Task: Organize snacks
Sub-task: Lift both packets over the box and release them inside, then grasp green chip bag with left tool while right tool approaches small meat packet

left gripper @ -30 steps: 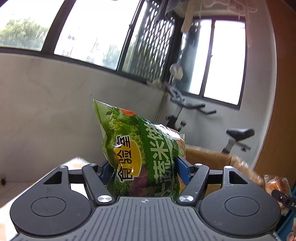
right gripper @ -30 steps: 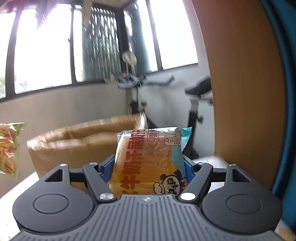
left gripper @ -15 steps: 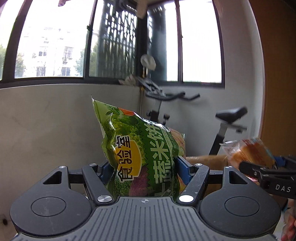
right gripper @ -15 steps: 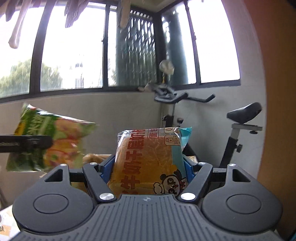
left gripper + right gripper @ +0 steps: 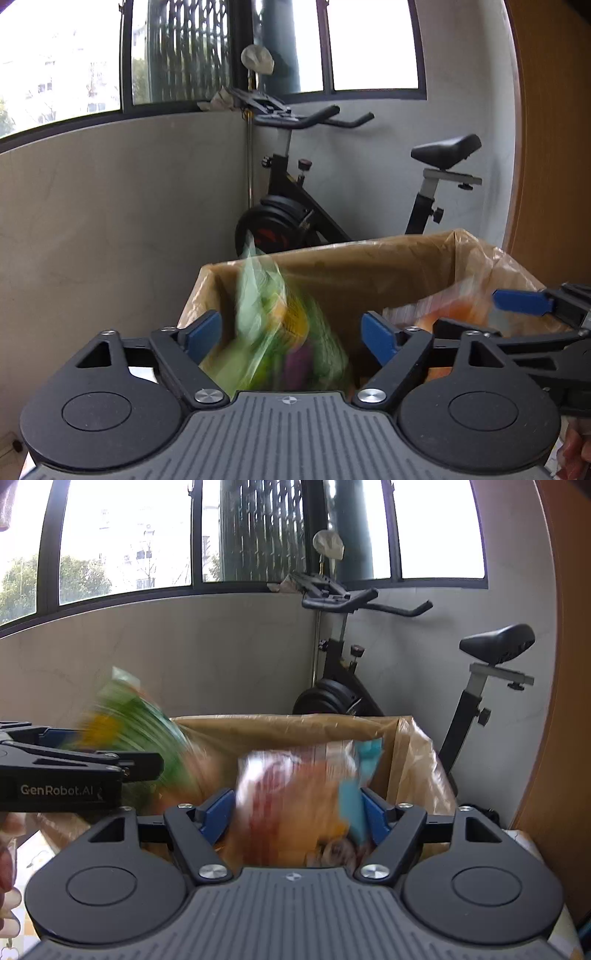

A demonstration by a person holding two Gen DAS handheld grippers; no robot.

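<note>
Hovering side by side at the mouth of a plastic-lined cardboard box: two hand-held grippers. Left gripper: jaws spreading, wide apart, the blue pads clear of the green snack bag, which shows as a motion-blurred streak between them, over the box's near left corner. Right gripper: jaws opening, narrower; the orange bread packet, also blurred, fills the gap between the pads; whether they still press on it cannot be told. Packet sits over the box interior, toward its right side. Behind the box: a black exercise bike against a grey wall, windows above.
</note>
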